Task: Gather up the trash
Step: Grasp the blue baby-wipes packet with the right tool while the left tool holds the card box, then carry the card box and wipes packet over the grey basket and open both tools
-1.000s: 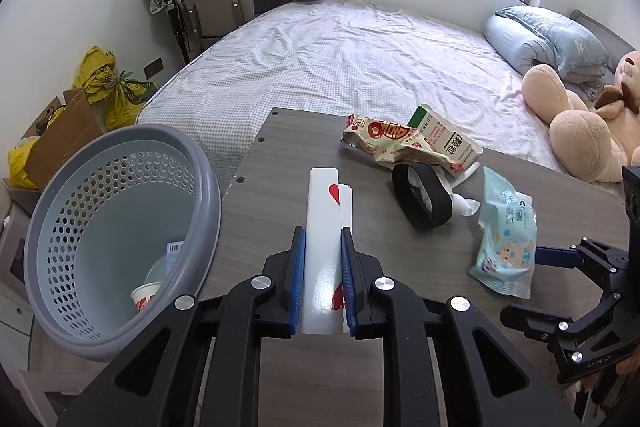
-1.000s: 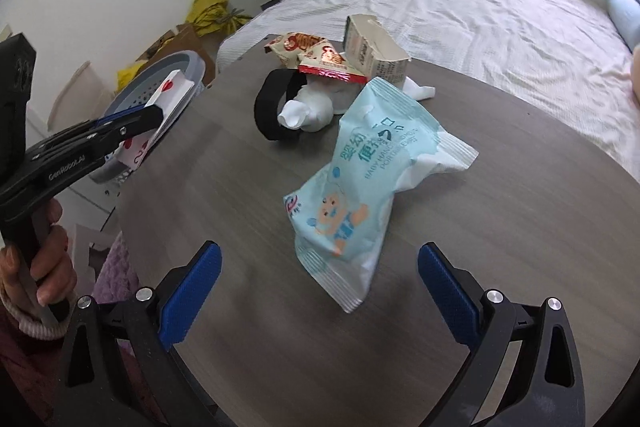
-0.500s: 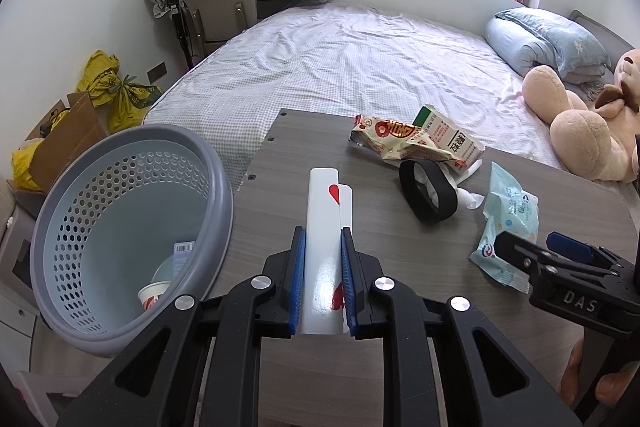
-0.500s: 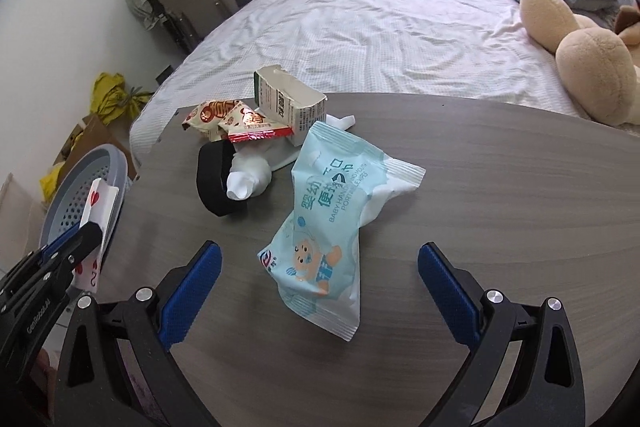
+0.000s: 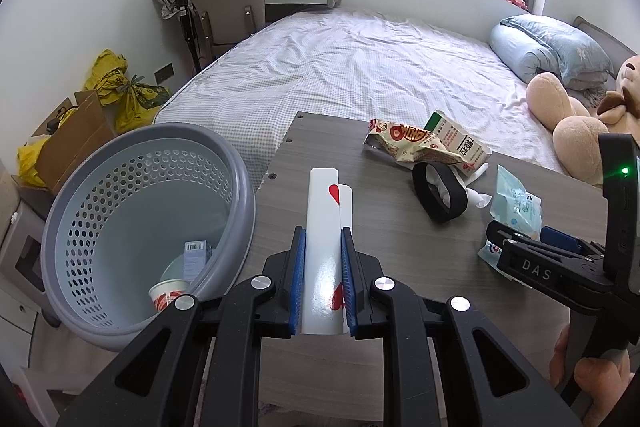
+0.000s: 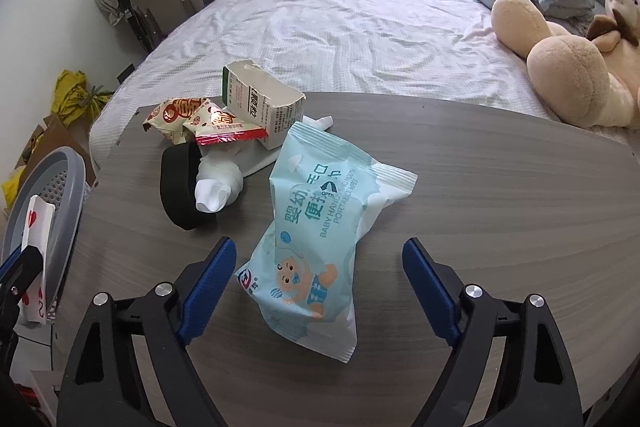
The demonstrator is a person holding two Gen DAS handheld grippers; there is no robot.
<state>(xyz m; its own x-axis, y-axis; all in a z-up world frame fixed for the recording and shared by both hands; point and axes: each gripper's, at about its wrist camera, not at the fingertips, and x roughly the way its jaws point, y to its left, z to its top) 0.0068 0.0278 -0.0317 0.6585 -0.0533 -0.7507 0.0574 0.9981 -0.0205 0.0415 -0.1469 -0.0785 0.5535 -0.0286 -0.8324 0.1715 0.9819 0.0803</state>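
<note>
Left claw (image 5: 322,269) squeezes a long white box with red hearts (image 5: 326,239); its long side points away, over the tabletop (image 5: 380,227). Right claw (image 6: 318,277) is closing around the blue wipes pack (image 6: 320,247), pads not touching yet. The pack lies flat, long side running near to far. A grey basket (image 5: 72,227) at the left edge holds a paper cup (image 5: 168,294) and a small card. Farther off lie a snack wrapper (image 6: 192,121), torn carton (image 6: 264,103), black band (image 6: 178,183) and white tube (image 6: 218,185).
</note>
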